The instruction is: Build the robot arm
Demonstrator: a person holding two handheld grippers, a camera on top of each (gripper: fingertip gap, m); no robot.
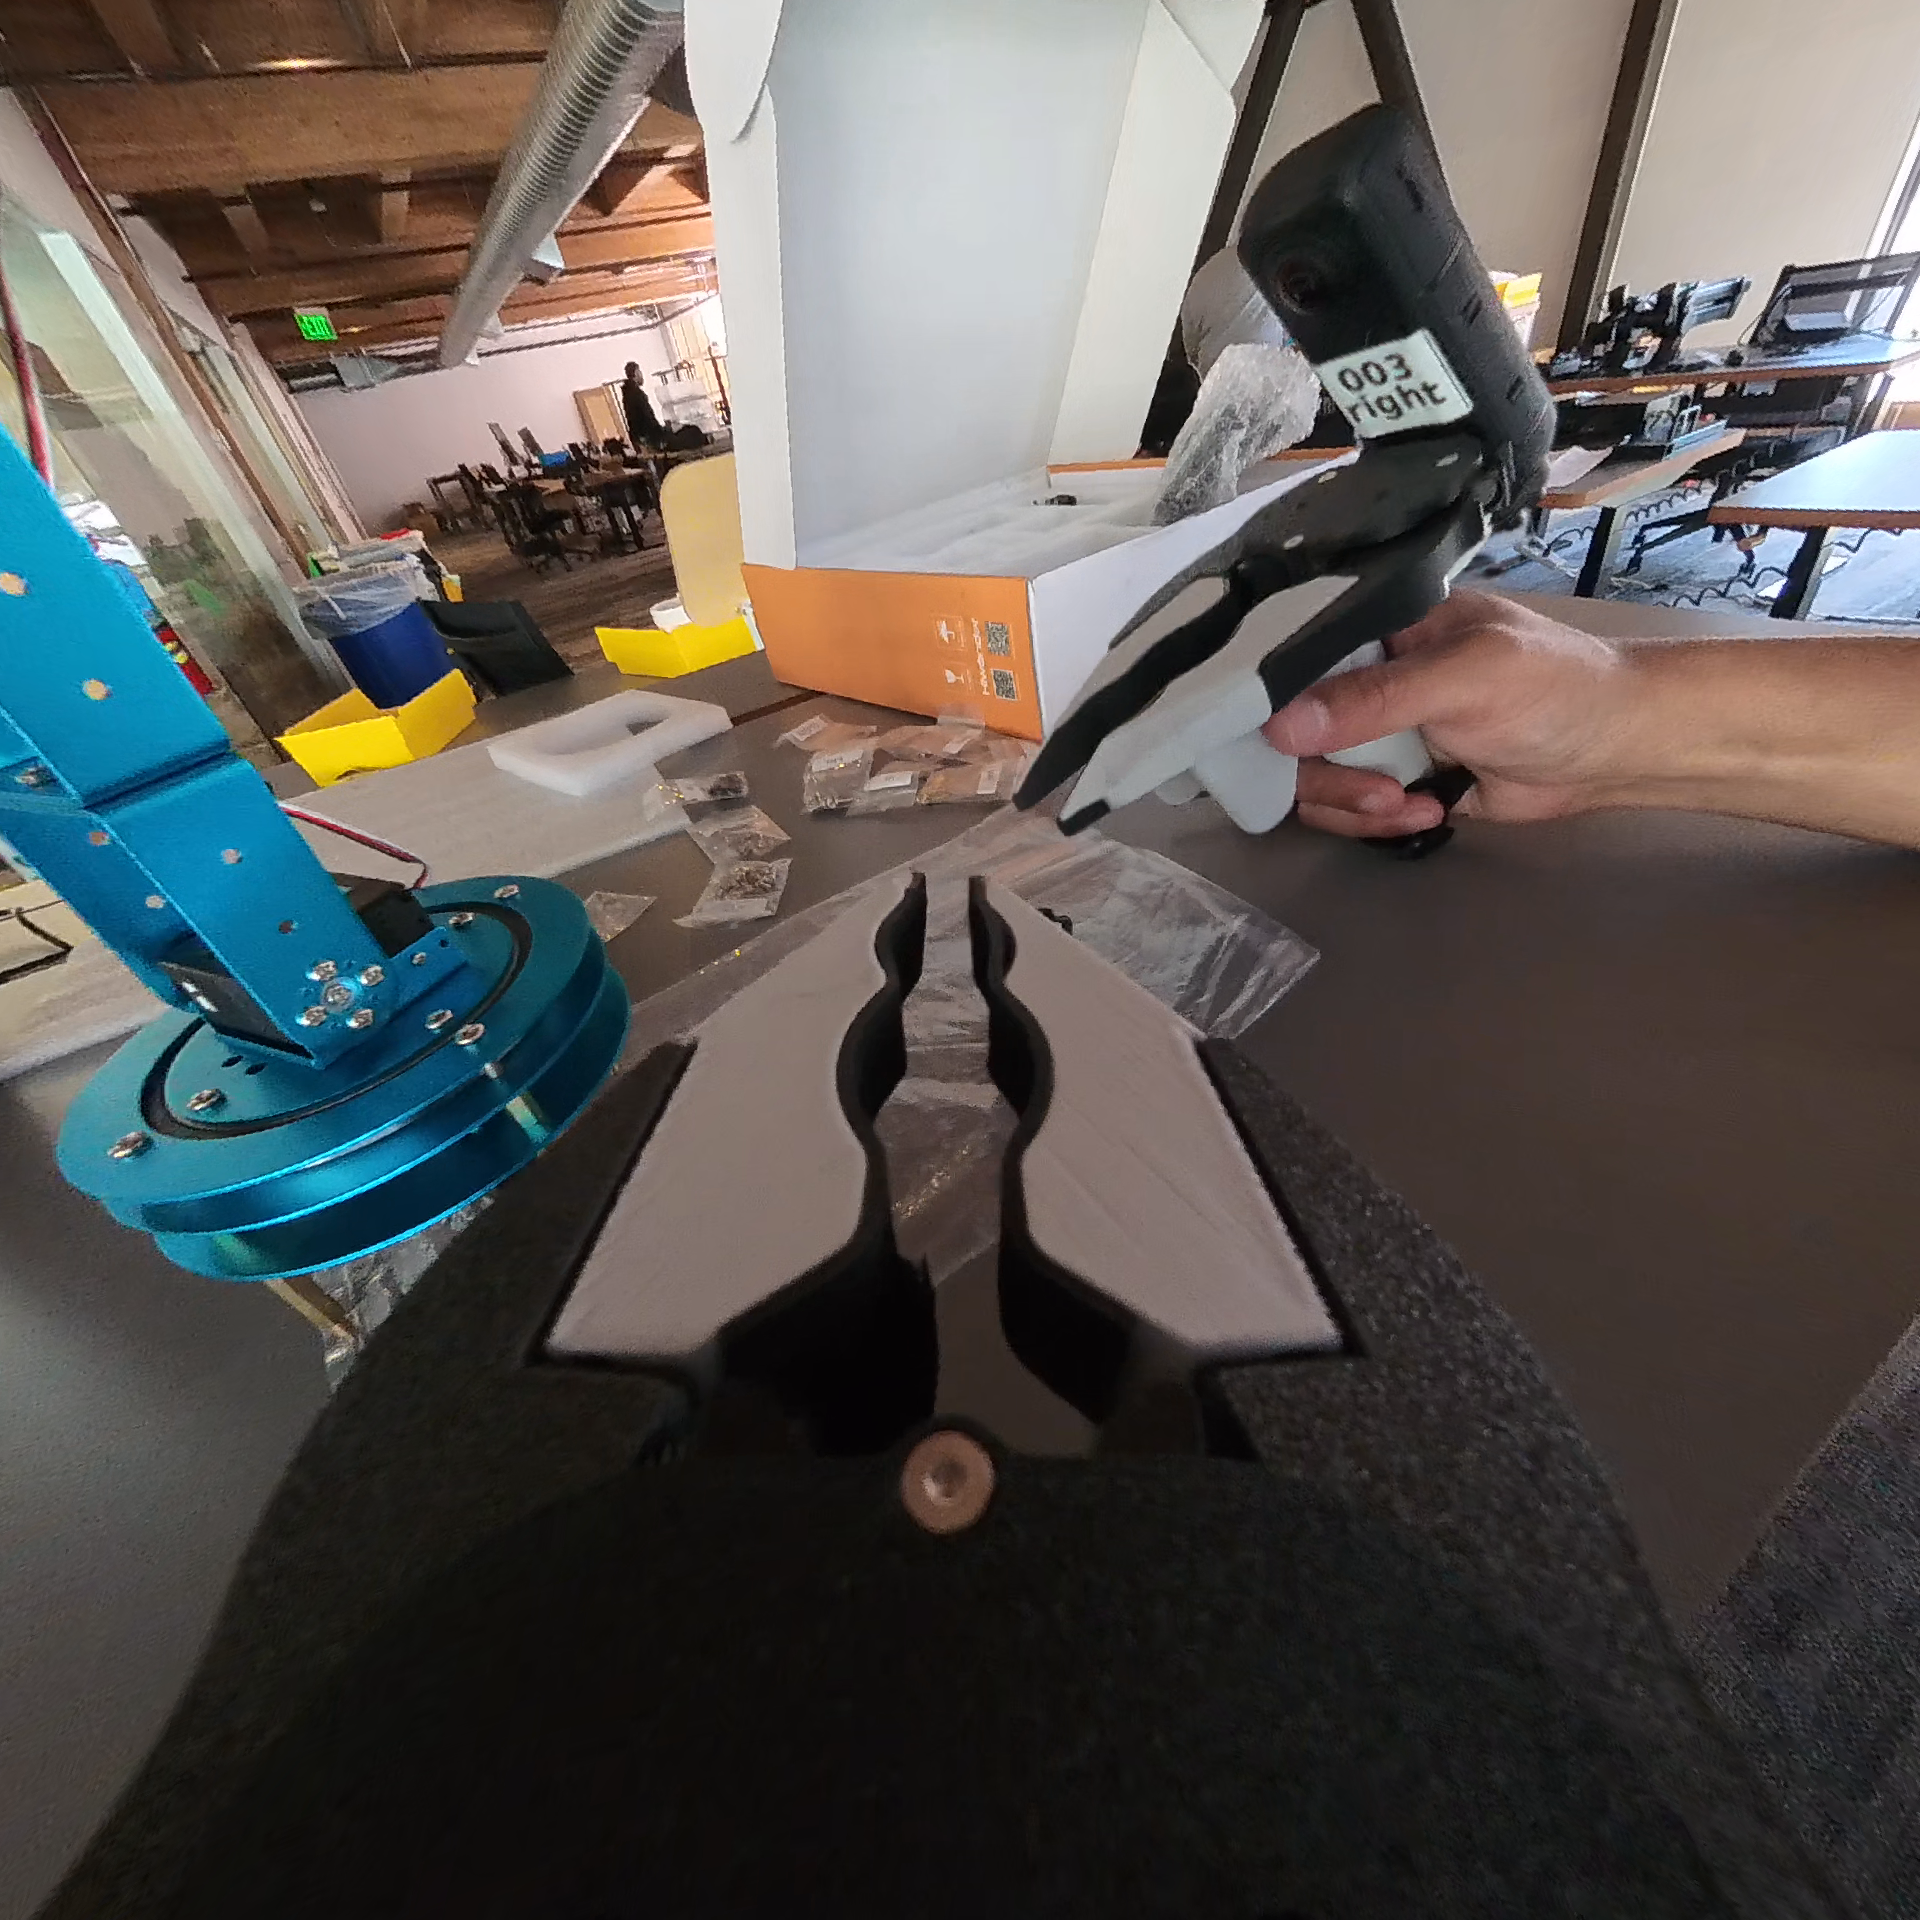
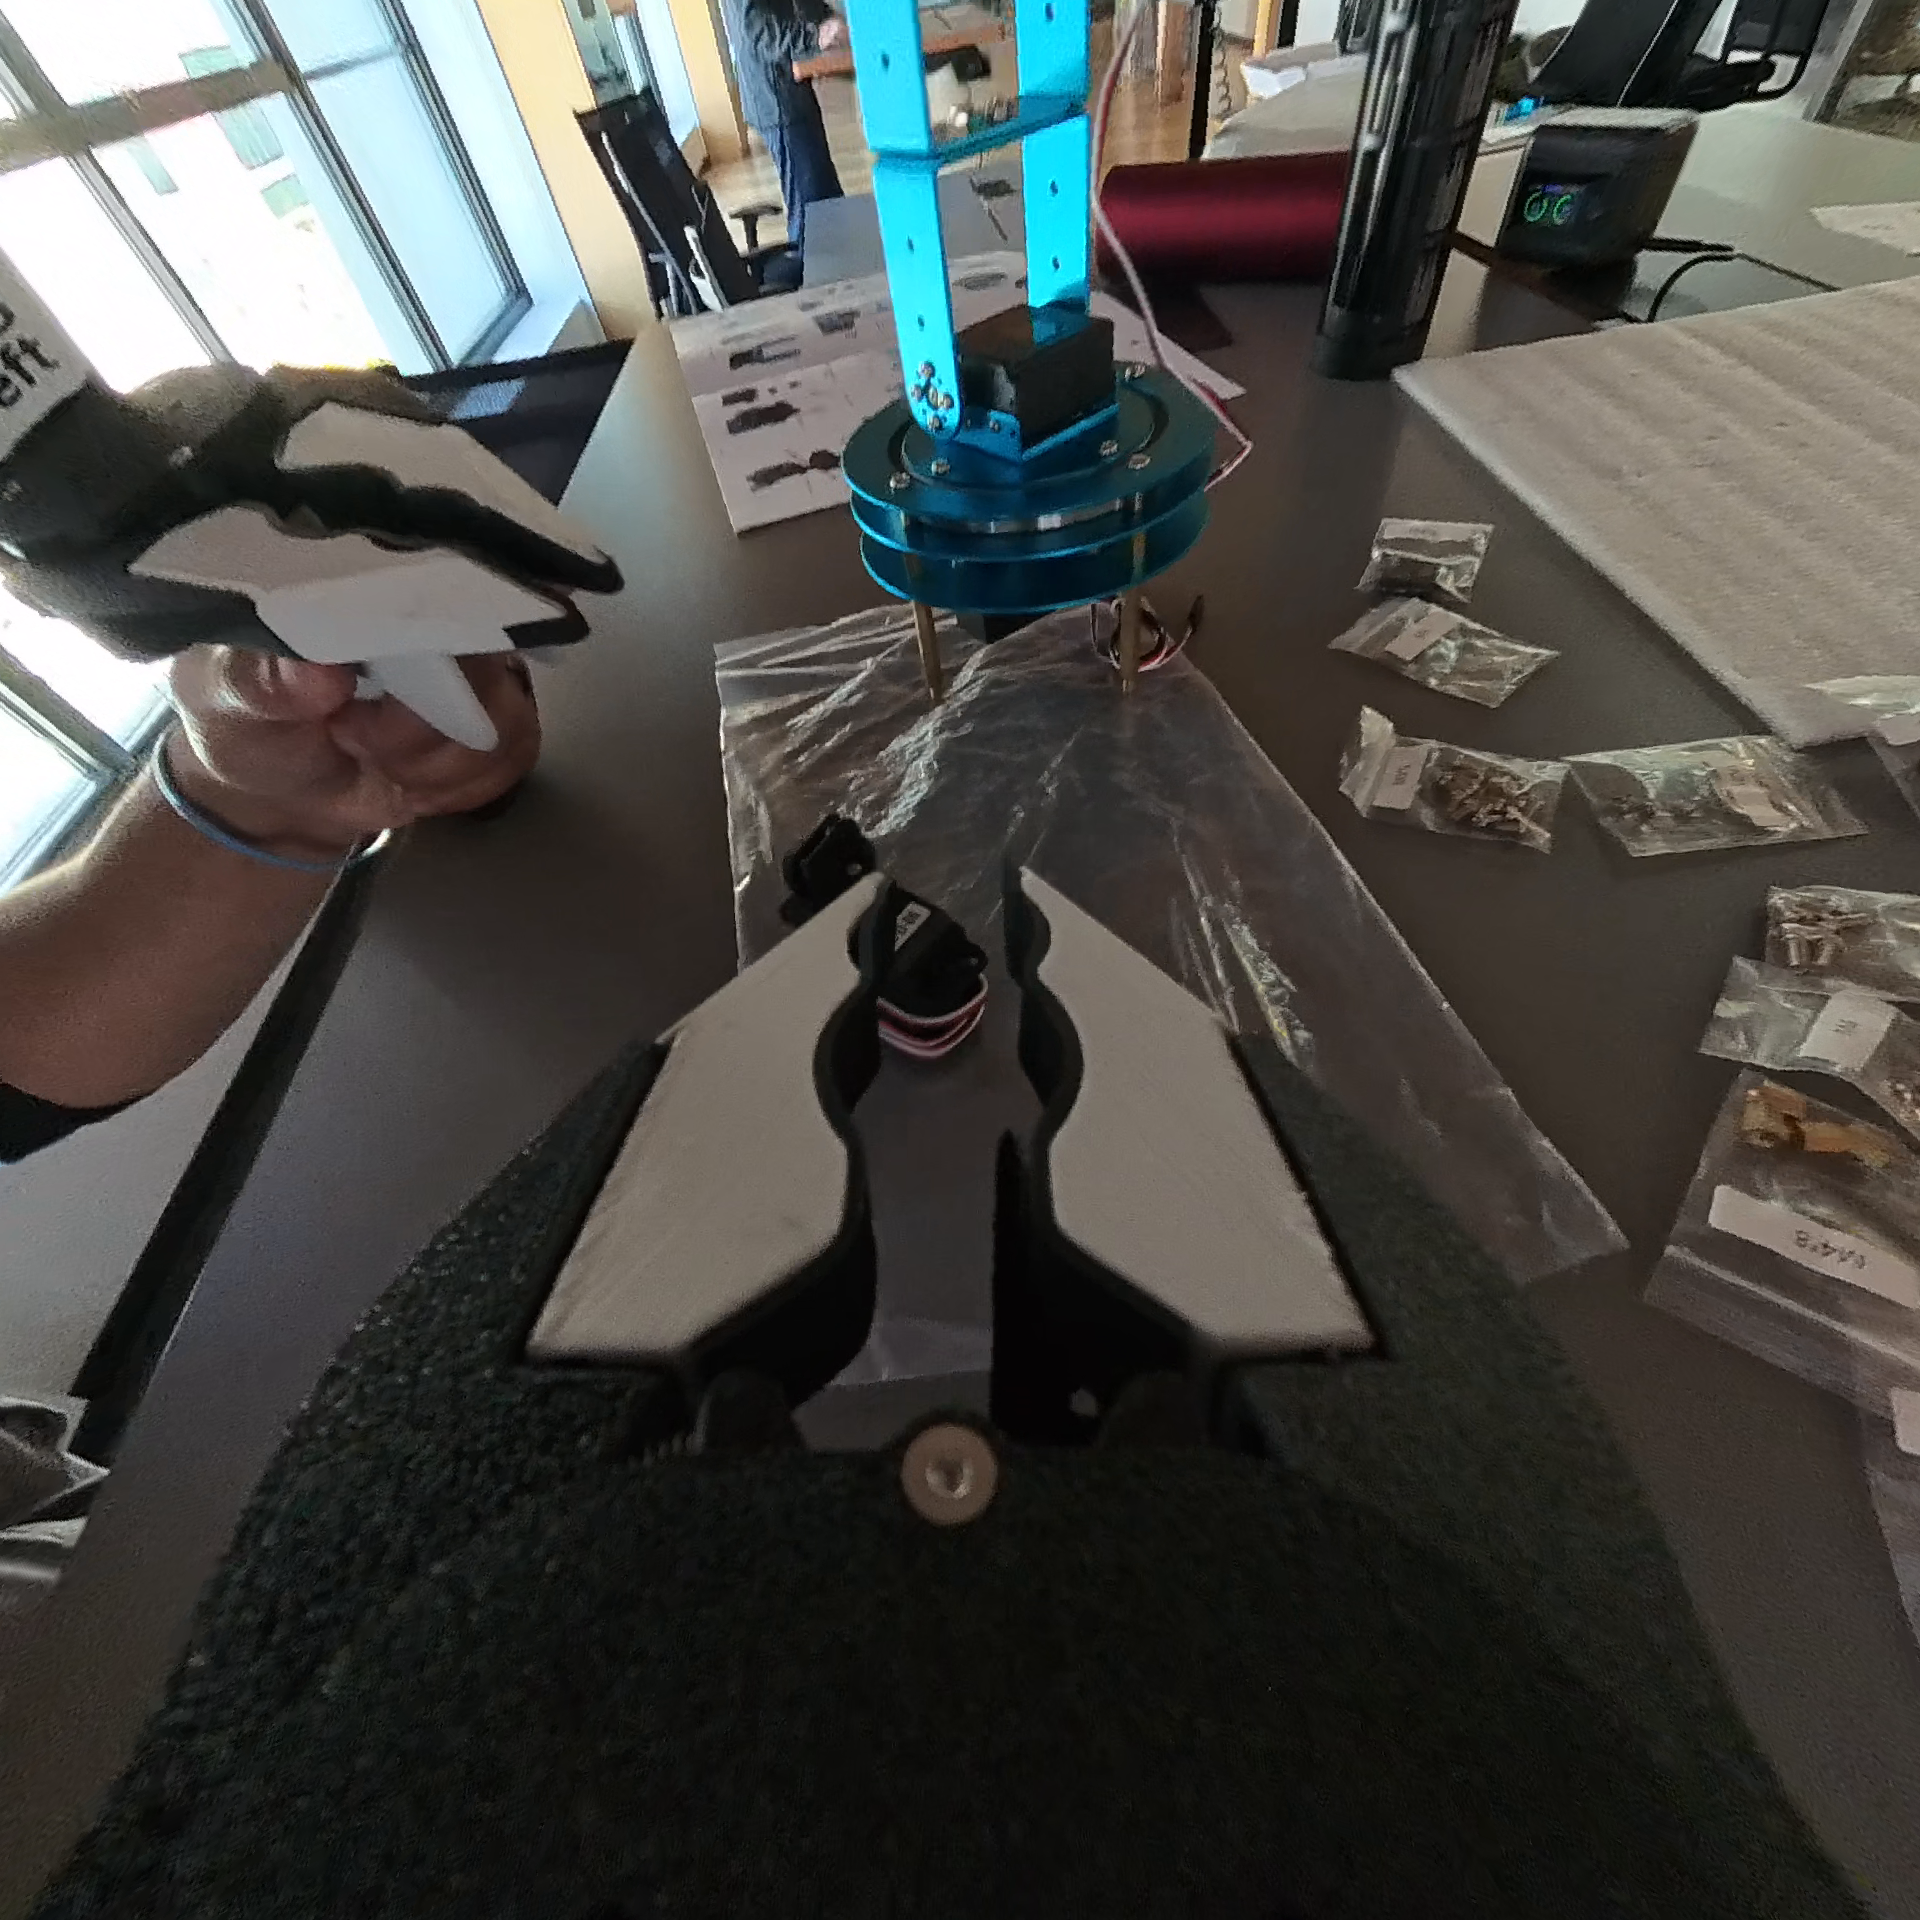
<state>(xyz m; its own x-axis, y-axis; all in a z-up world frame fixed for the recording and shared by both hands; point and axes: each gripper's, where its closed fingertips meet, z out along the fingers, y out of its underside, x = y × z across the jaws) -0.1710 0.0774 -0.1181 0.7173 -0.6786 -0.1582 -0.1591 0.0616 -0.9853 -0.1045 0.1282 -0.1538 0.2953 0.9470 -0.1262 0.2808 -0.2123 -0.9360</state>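
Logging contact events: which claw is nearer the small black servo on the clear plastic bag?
Right. The right claw is open around the black servo on the plastic bag; the left claw hangs off to one side, above the table.

The blue arm (image 2: 977, 208) runs off the top edge in the right wrist view, and off the left edge in the left wrist view, so its upper part is unseen. The right gripper (image 2: 951, 899) hides part of the black servo (image 2: 914, 966) and the near end of the clear bag (image 2: 1039, 769). What the small packets (image 2: 1455, 784) near the bench's right edge hold is too small to tell
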